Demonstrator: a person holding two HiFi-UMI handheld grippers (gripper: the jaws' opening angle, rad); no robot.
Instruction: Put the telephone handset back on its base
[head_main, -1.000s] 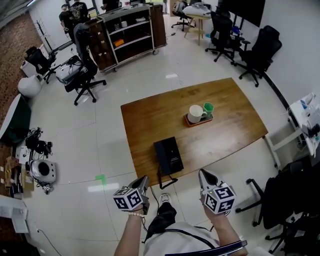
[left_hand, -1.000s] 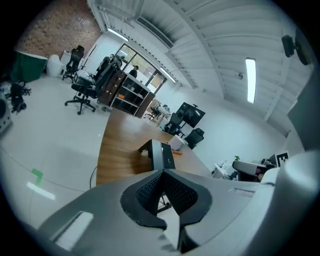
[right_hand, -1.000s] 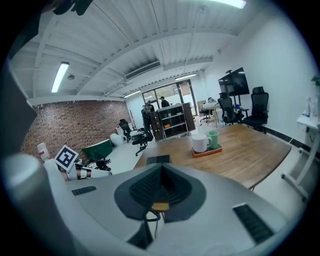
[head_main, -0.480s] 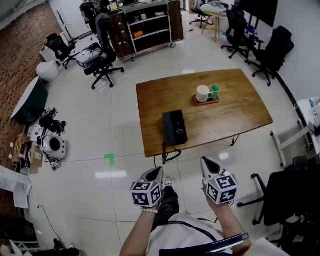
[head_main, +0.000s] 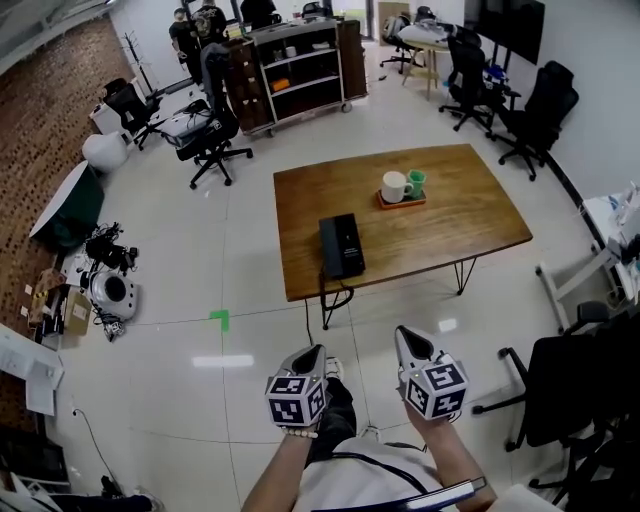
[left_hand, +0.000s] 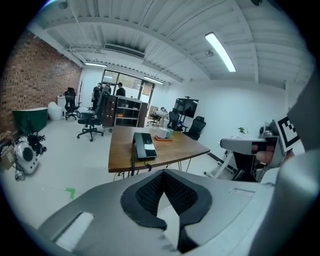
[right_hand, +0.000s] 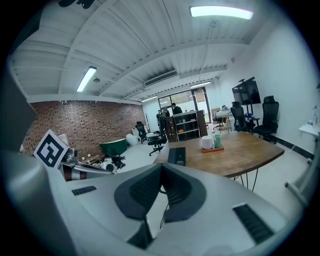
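Position: I stand on the tiled floor at the near side of the room, with both claws held low in front of me and well apart from the table (head_main: 470, 215).

Left claw (head_main: 311, 354): jaws pressed together, nothing between them (its own view confirms the pads meet at the tip (left_hand: 162, 175)).

Right claw (head_main: 407, 341): jaws likewise pressed together and holding nothing (right_hand: 161, 169).

Telephone (head_main: 341, 246): black, flat, lying on the near-left part of the wooden table. Its long axis runs from near to far, roughly parallel with the table's left edge. Its near end lies just beside the table's near edge and faces me. A dark cord (head_main: 335, 298) hangs from that end over the edge and loops below the tabletop. From the left claw's view the telephone (left_hand: 145, 145) shows a lighter panel on its right half. From the right claw's view it (right_hand: 176, 156) appears end-on. At this range I cannot tell whether the handset sits in its cradle or lies off it.

Other items on the table: a small tray (head_main: 400, 201) near the far middle, carrying a white mug (head_main: 394, 186) and a green cup (head_main: 416, 182) side by side, touching or nearly so. The tray is well apart from the telephone.

Surroundings: a green mark (head_main: 219, 319) on the floor to the left, and black office chairs (head_main: 535, 100) at far right.
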